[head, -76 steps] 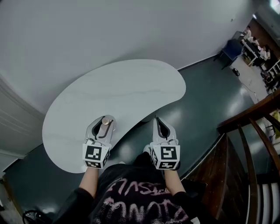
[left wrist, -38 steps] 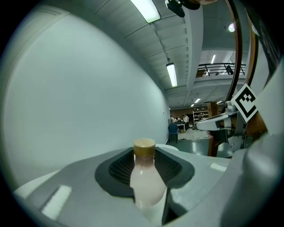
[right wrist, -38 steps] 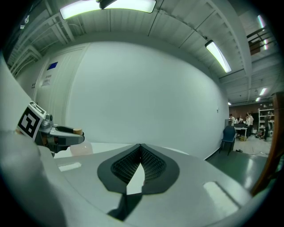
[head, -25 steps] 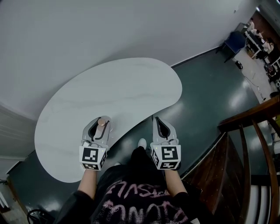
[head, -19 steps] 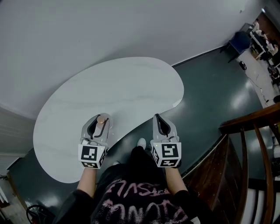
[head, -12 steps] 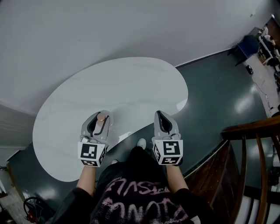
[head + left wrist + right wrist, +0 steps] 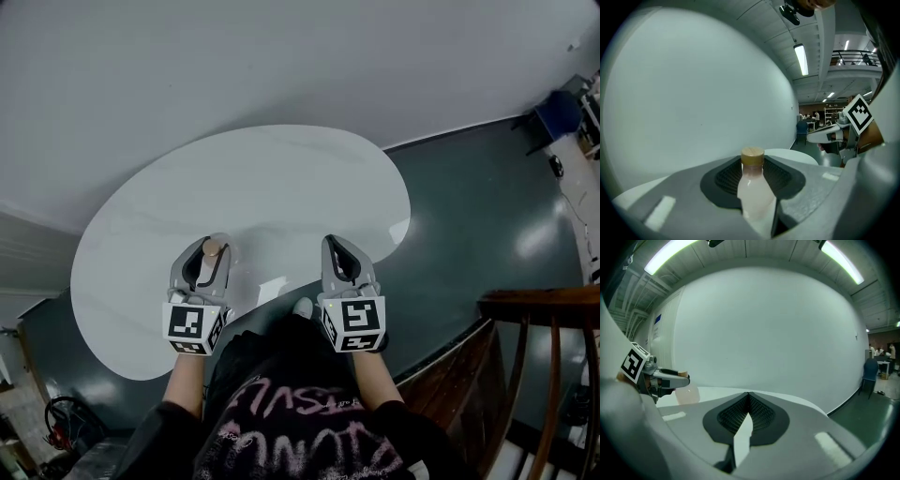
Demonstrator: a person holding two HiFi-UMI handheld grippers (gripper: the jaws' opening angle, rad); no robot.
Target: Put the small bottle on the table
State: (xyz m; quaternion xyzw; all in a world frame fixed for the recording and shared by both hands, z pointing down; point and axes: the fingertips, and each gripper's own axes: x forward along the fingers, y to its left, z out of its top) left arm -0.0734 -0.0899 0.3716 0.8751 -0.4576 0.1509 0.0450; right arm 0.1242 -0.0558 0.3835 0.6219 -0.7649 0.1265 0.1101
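Note:
A small bottle (image 7: 753, 197) of pale pink liquid with a tan cap (image 7: 212, 248) stands upright between the jaws of my left gripper (image 7: 208, 253), which is shut on it. That gripper hangs over the near edge of the white kidney-shaped table (image 7: 253, 187). The bottle (image 7: 687, 393) also shows at the left of the right gripper view, held in the other gripper. My right gripper (image 7: 334, 249) is shut with nothing in it, its jaws meeting at the tips (image 7: 749, 397). It hovers at the table's near edge, to the right of the left gripper.
A plain white wall (image 7: 234, 66) rises behind the table. Dark green floor (image 7: 469, 206) lies to the right, with a wooden stair railing (image 7: 544, 309) at the lower right. The person's shoe (image 7: 302, 307) shows under the table edge.
Both grippers have shifted slightly forward over the table's near edge, the right one also moving left. The head camera has turned, so the table sits more to the right.

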